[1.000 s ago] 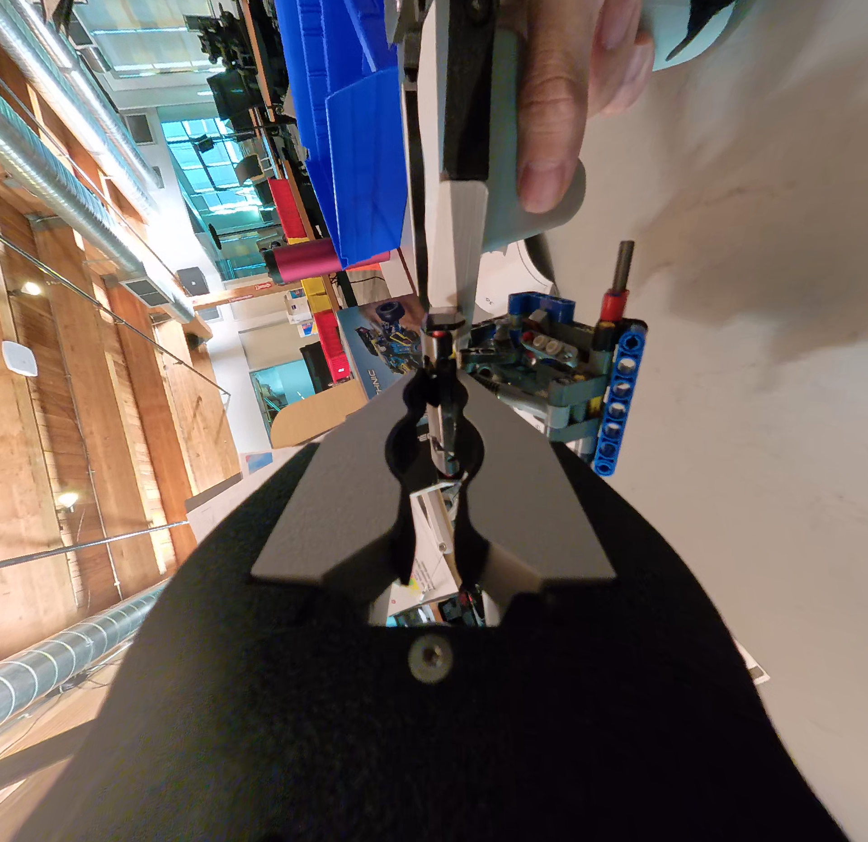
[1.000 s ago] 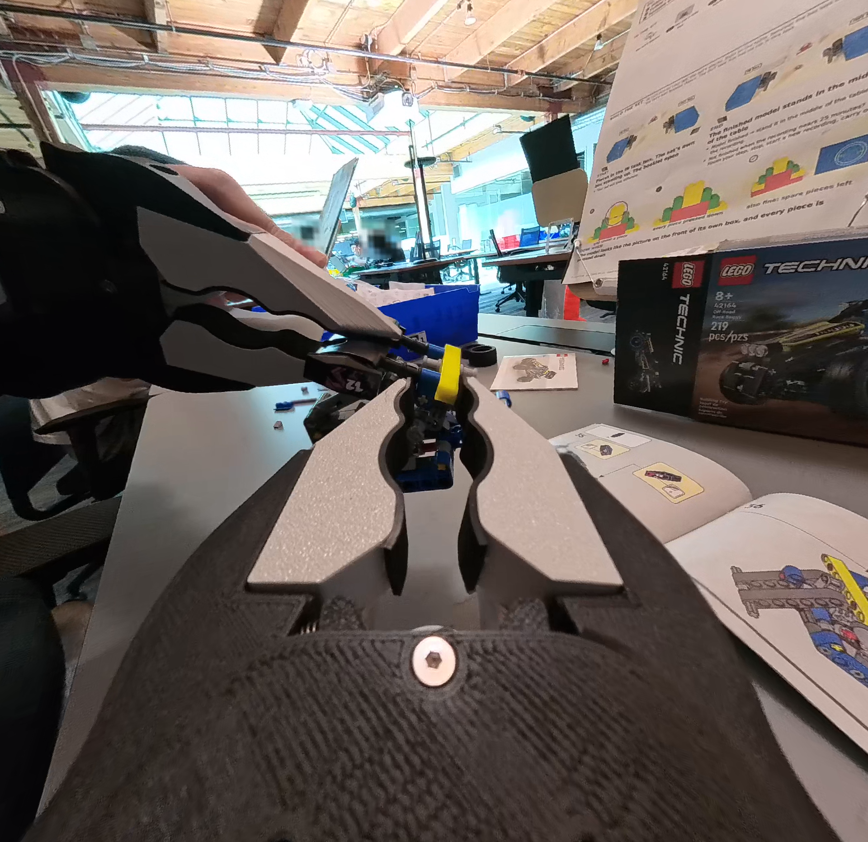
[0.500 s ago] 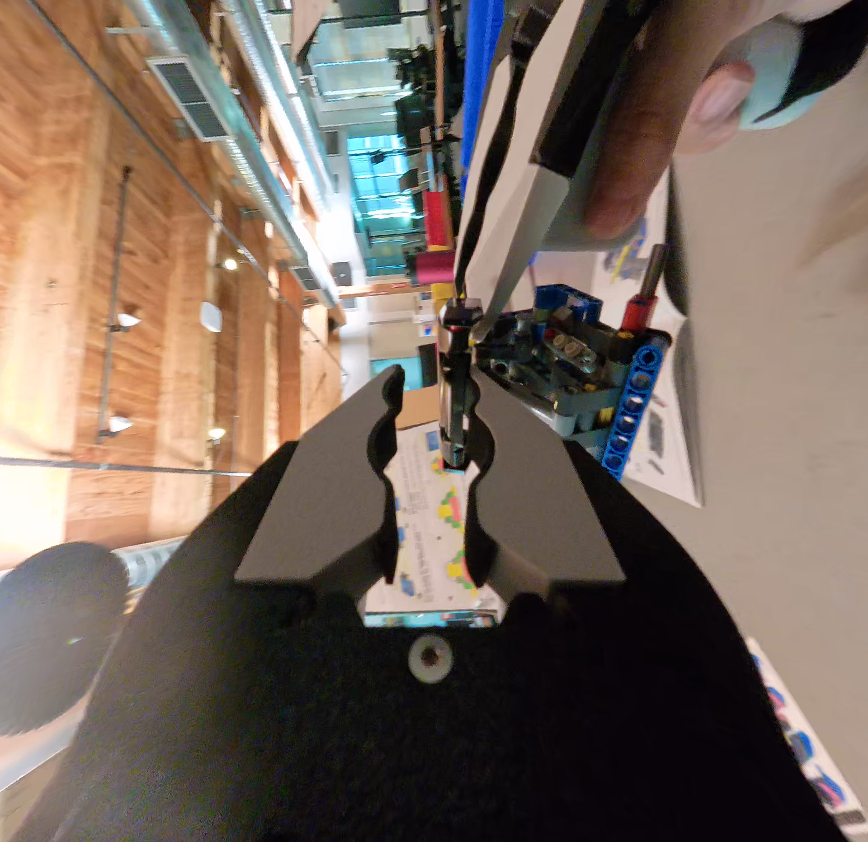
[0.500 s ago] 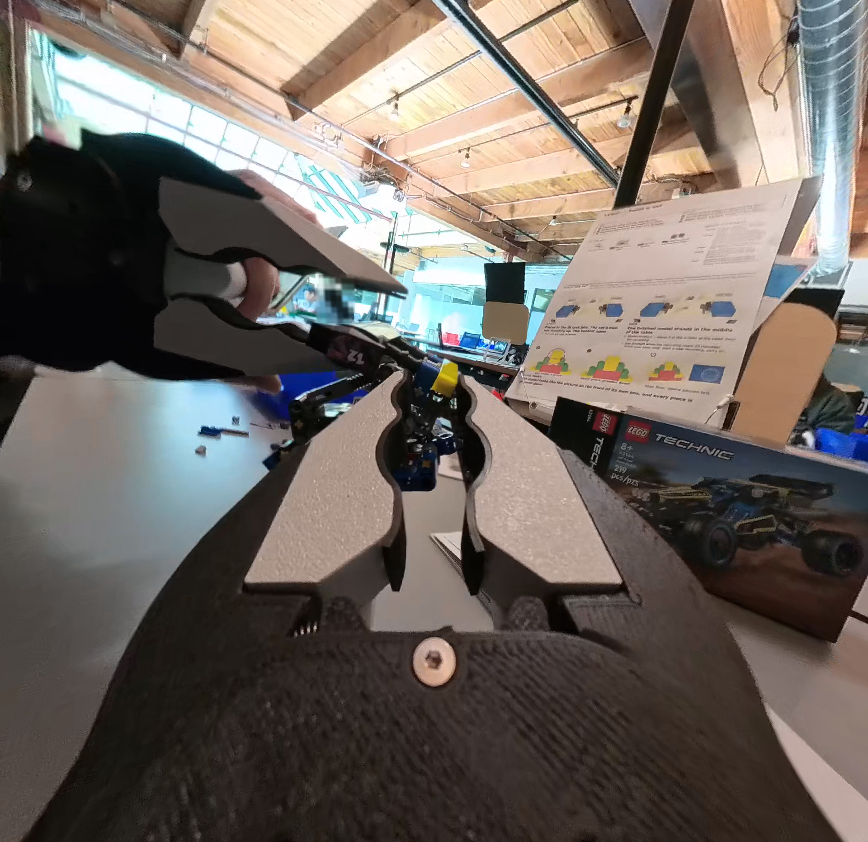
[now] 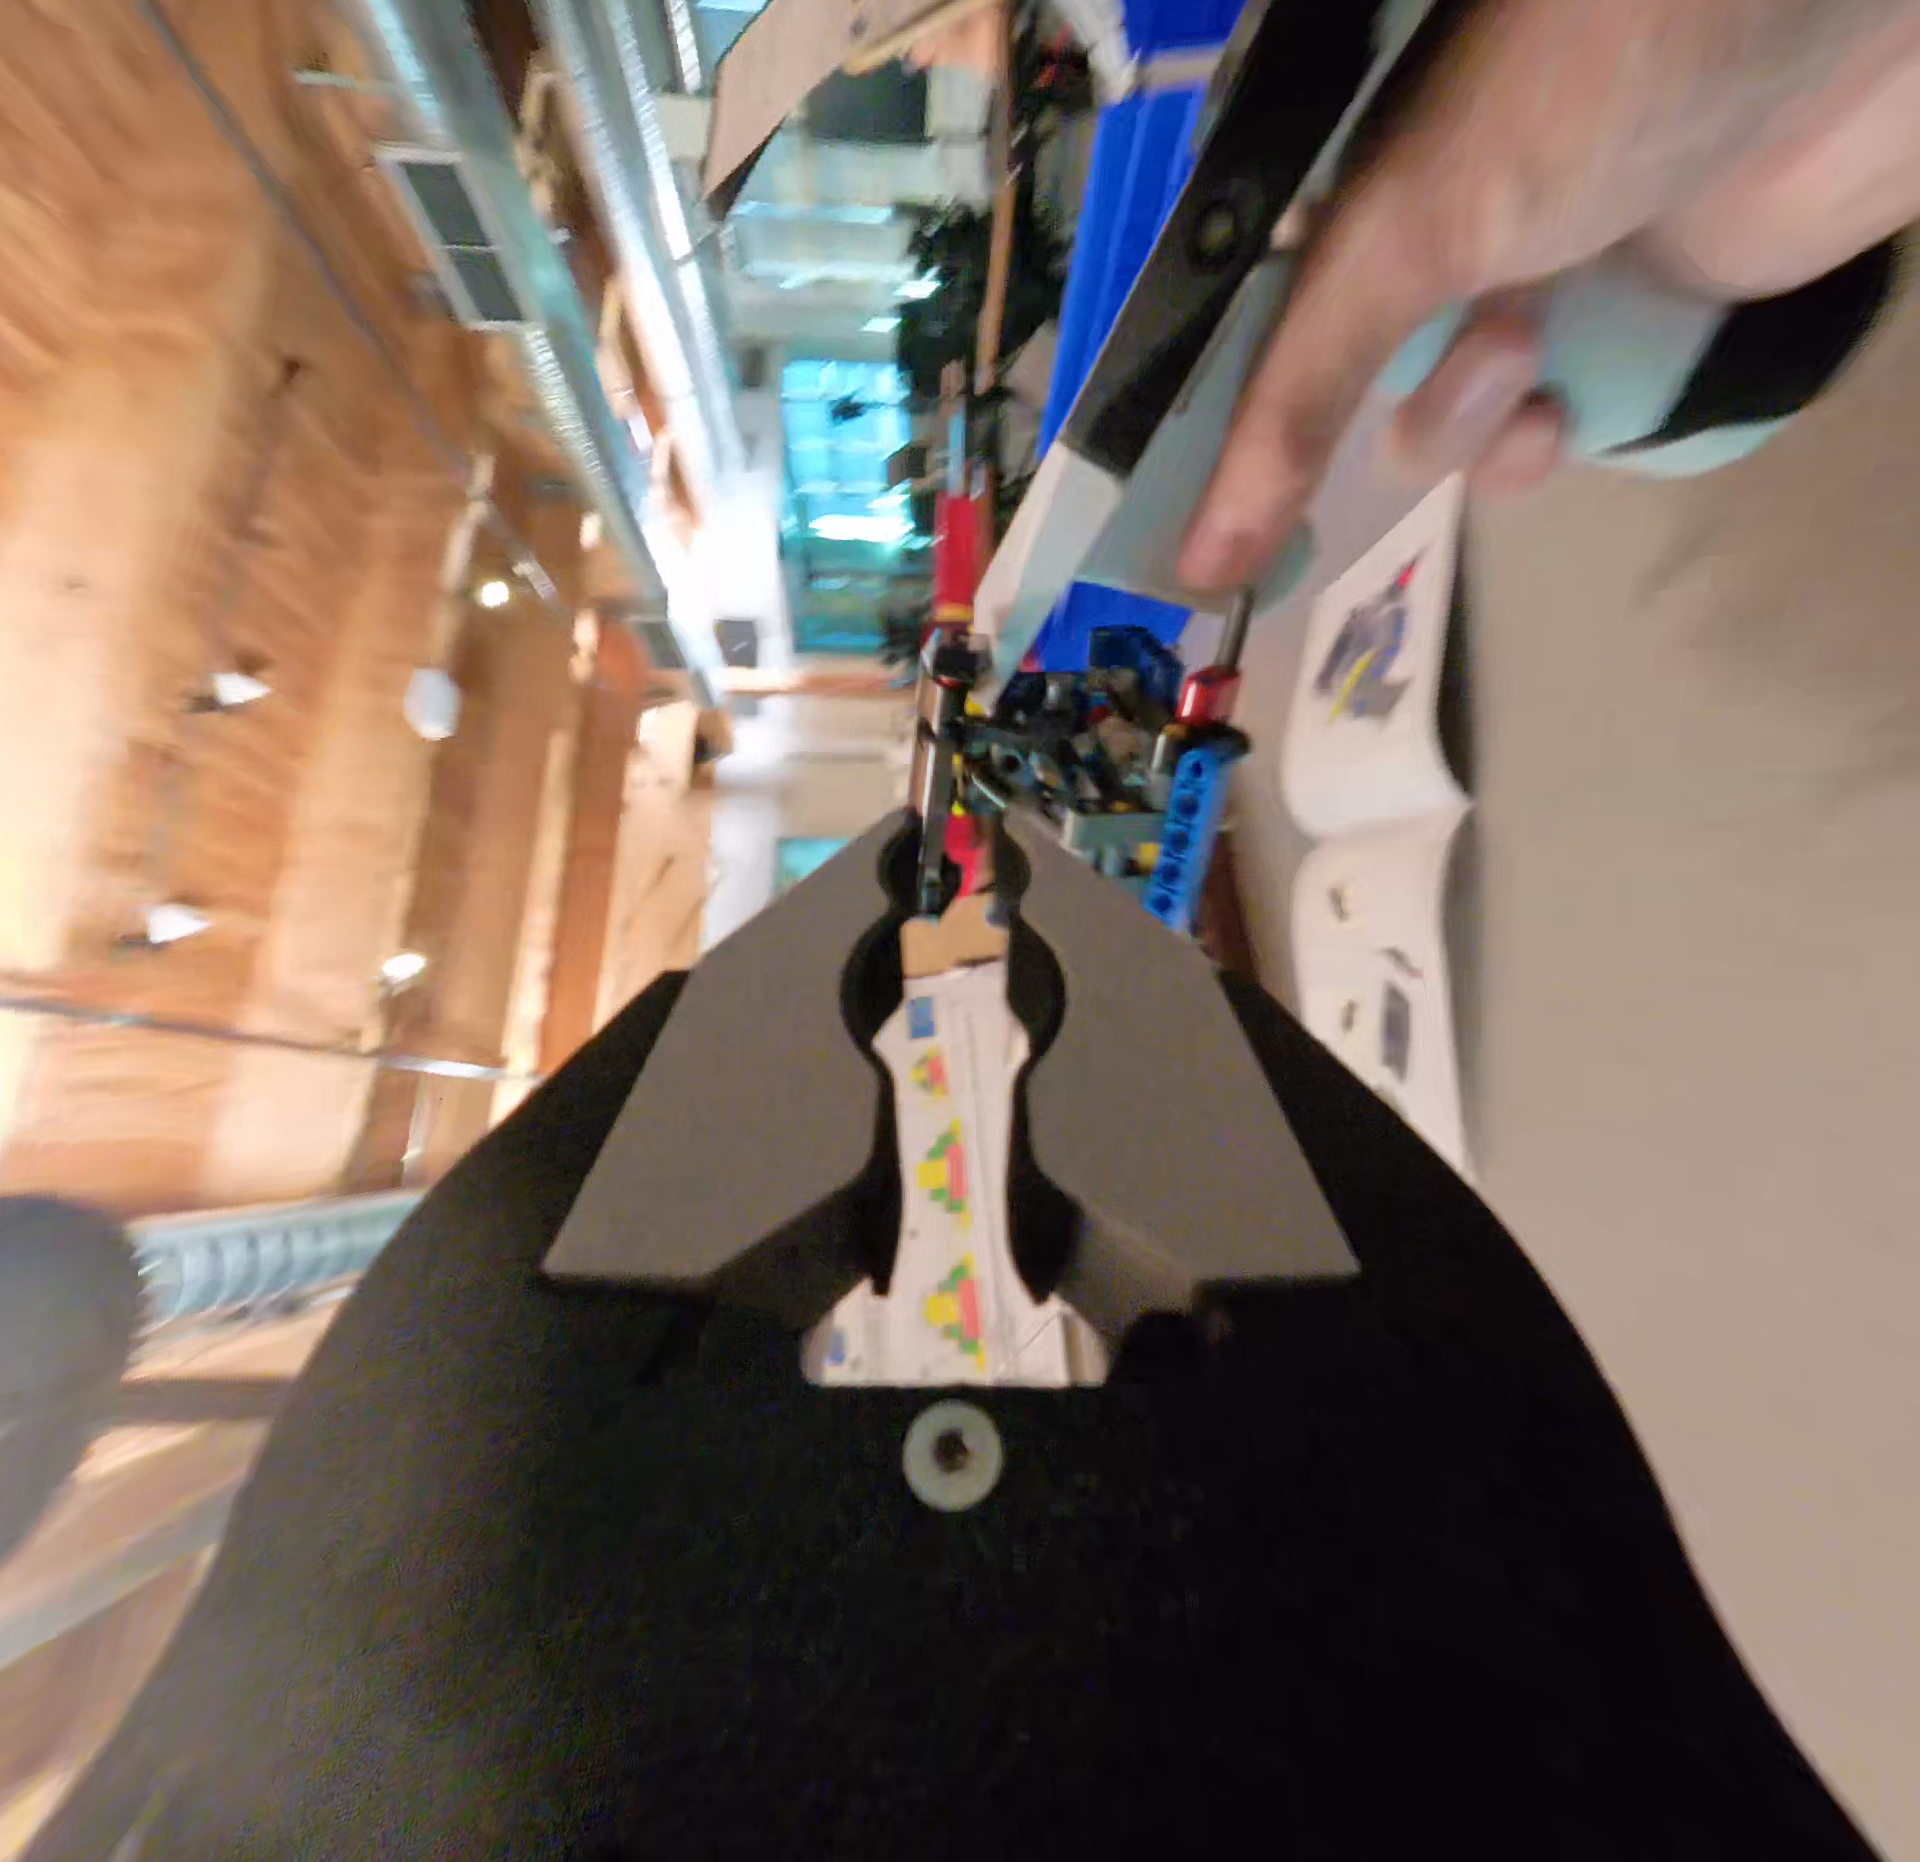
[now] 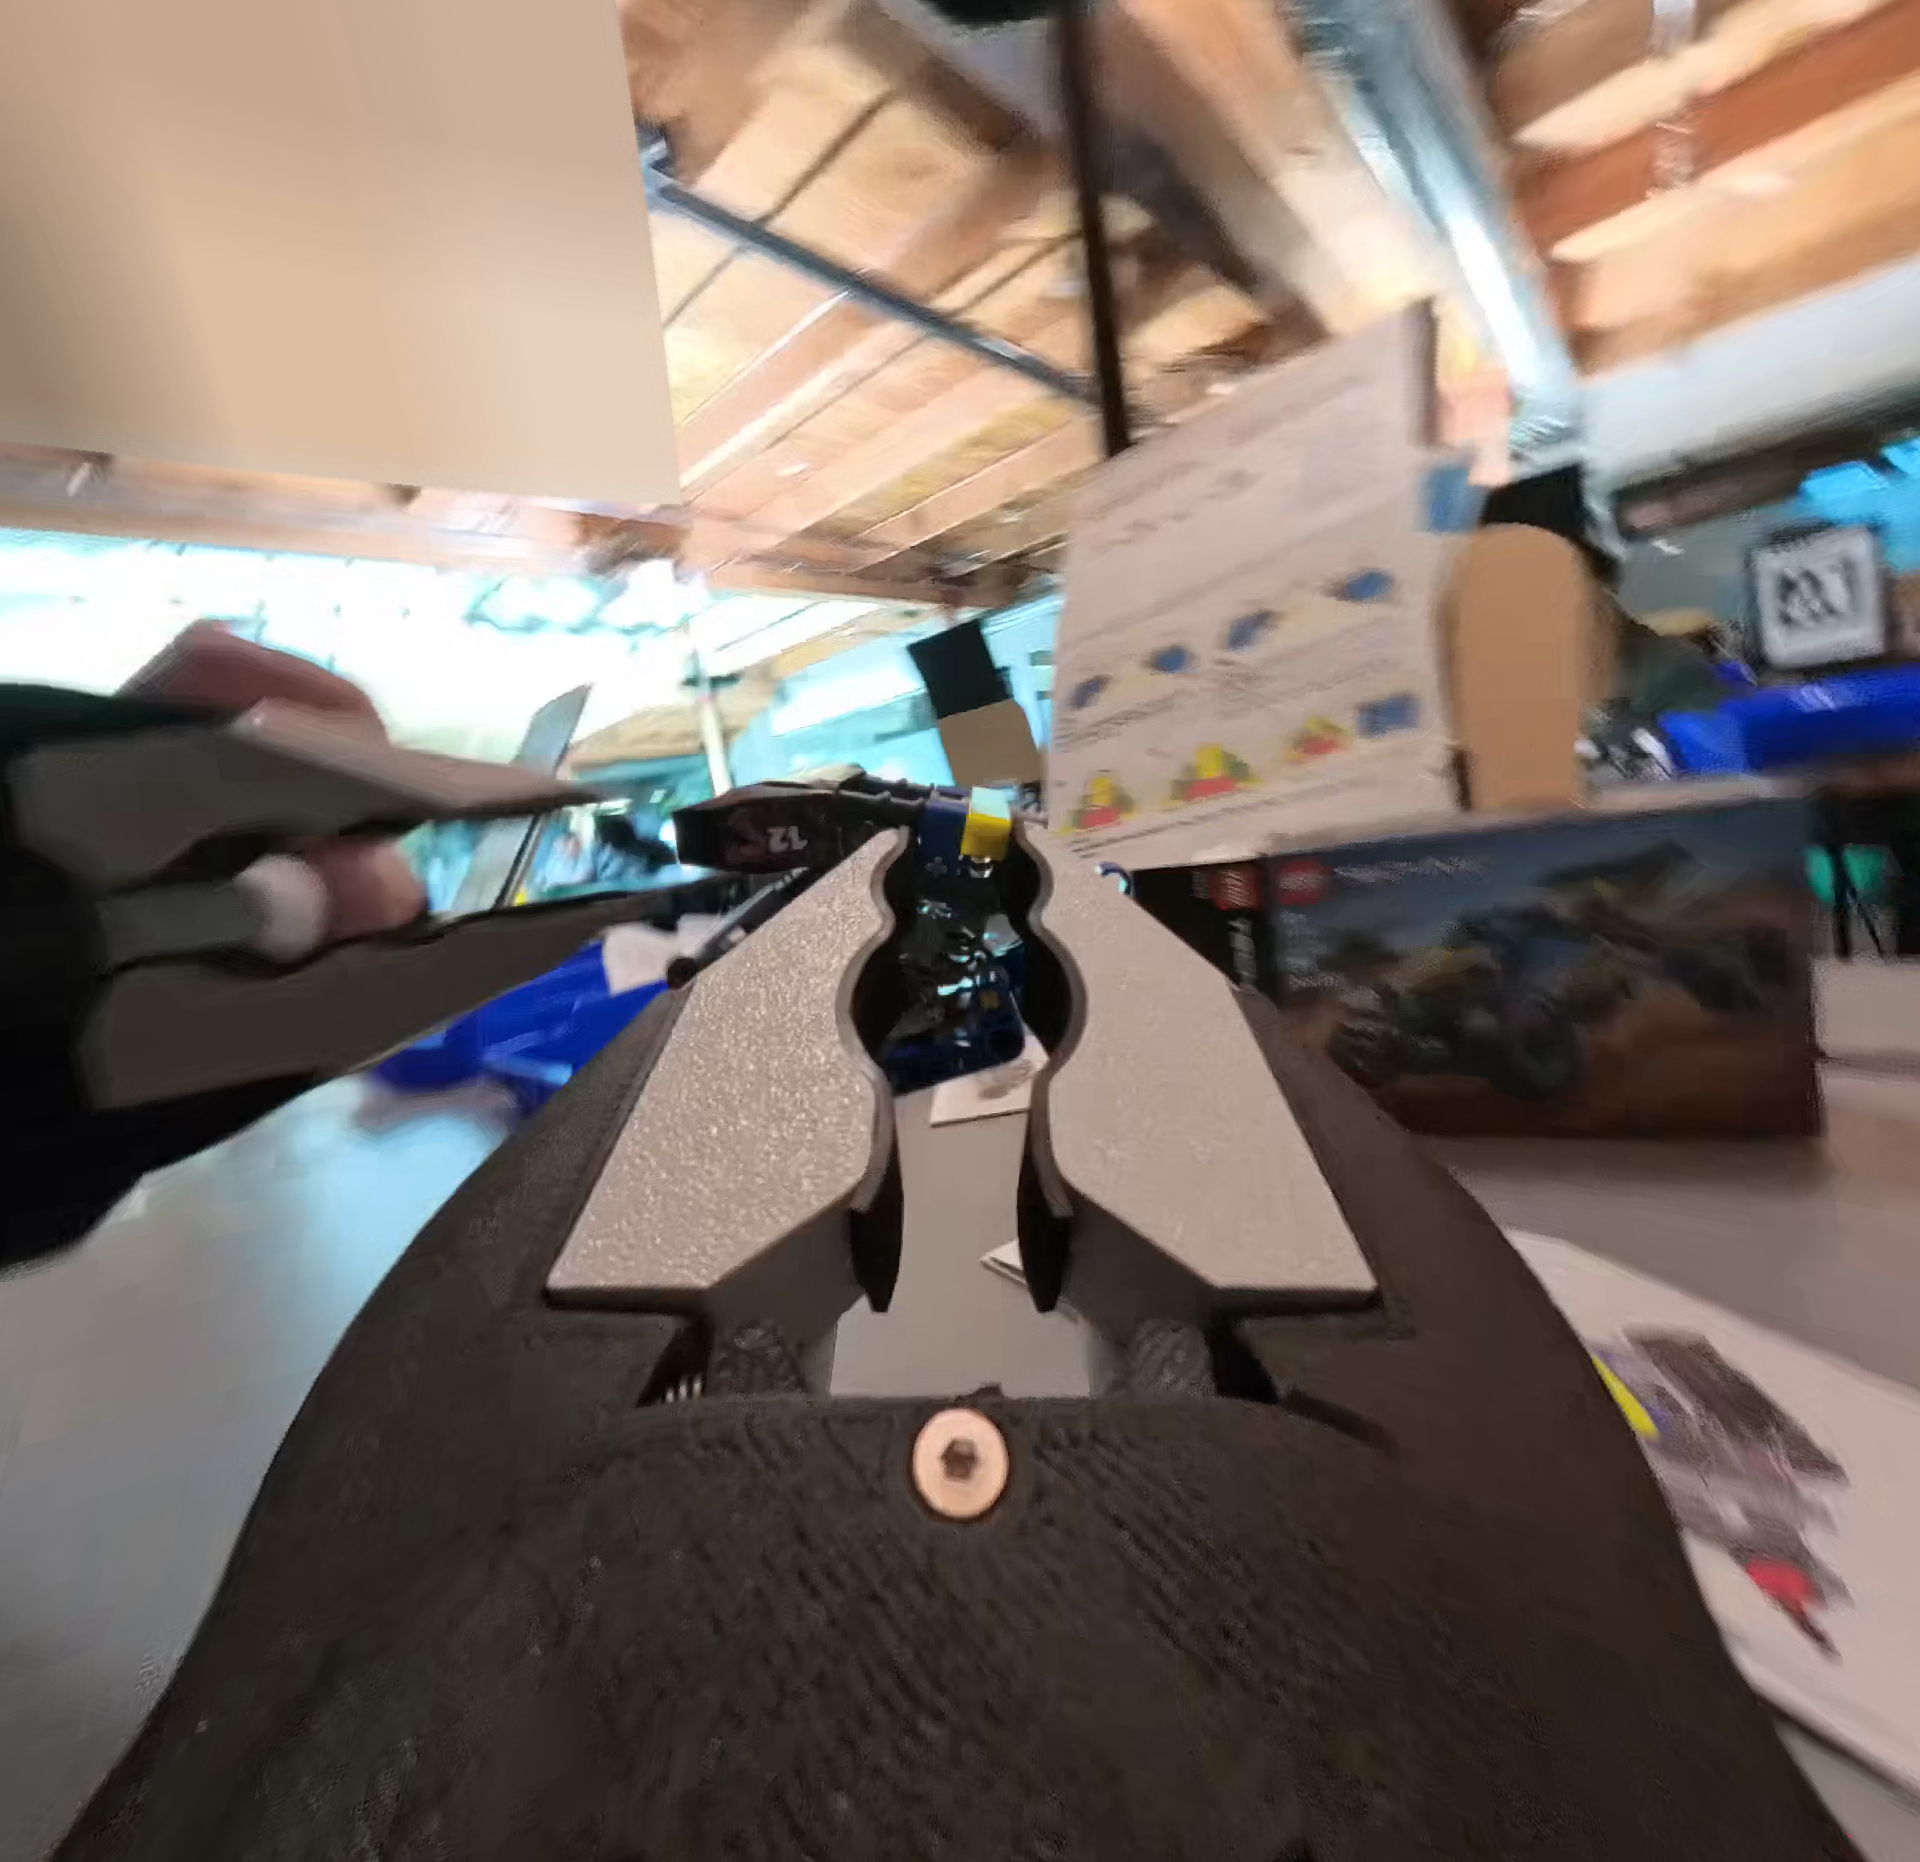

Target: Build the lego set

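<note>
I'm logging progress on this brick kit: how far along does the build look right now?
Done: a compact blue, grey and black brick chassis is assembled, a red-collared axle sticking out. In hand: the right gripper clamps the chassis; the left gripper has a thin black panel at its fingertips, grip unclear through blur. Left: no wheels show on it; the open white instruction booklet lies alongside.

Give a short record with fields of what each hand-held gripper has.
Right hand-held gripper: fingertips clamp a brick vehicle model, beside its yellow piece.
Left hand-held gripper: tips flank the model's thin black panel; a gap shows on one side.
Around: open instruction booklet, toy set box, grey table.
Image: blurred.
</note>
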`<state>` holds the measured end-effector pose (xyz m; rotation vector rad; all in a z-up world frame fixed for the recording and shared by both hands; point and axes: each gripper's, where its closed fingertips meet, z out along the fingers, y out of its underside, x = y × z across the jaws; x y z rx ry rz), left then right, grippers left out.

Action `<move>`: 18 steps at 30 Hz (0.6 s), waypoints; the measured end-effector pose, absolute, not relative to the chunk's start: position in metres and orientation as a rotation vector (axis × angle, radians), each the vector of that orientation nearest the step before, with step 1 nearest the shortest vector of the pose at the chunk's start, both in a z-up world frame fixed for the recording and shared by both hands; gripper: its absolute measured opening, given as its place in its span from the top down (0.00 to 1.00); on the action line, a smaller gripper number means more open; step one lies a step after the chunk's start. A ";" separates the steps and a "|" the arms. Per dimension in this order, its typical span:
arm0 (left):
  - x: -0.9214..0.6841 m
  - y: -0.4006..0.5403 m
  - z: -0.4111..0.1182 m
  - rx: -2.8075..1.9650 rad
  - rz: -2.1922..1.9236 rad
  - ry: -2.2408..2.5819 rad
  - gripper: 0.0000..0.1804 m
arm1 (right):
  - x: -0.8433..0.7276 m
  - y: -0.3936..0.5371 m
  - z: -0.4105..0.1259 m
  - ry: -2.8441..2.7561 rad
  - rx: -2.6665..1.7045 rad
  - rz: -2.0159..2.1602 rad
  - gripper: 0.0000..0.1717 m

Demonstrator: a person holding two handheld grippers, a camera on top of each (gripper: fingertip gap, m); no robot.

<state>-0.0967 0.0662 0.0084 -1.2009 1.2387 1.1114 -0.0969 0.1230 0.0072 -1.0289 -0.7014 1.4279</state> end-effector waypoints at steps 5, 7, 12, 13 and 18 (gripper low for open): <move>-0.091 0.058 0.013 -1.166 1.086 1.296 0.84 | -0.077 0.111 0.029 -0.812 -0.751 1.417 0.93; -0.086 0.056 0.012 -1.244 0.932 1.299 0.80 | -0.081 0.100 0.024 -0.931 -0.692 1.319 0.92; -0.096 0.063 0.010 -1.557 0.748 1.282 0.57 | -0.080 0.079 0.018 -1.067 -0.540 1.242 0.93; -0.098 0.062 0.005 -1.602 0.728 1.310 0.55 | -0.078 0.076 0.021 -1.064 -0.521 1.270 0.93; -0.093 0.054 -0.016 -1.746 0.642 1.475 0.56 | -0.079 0.053 0.017 -1.182 -0.420 1.255 0.93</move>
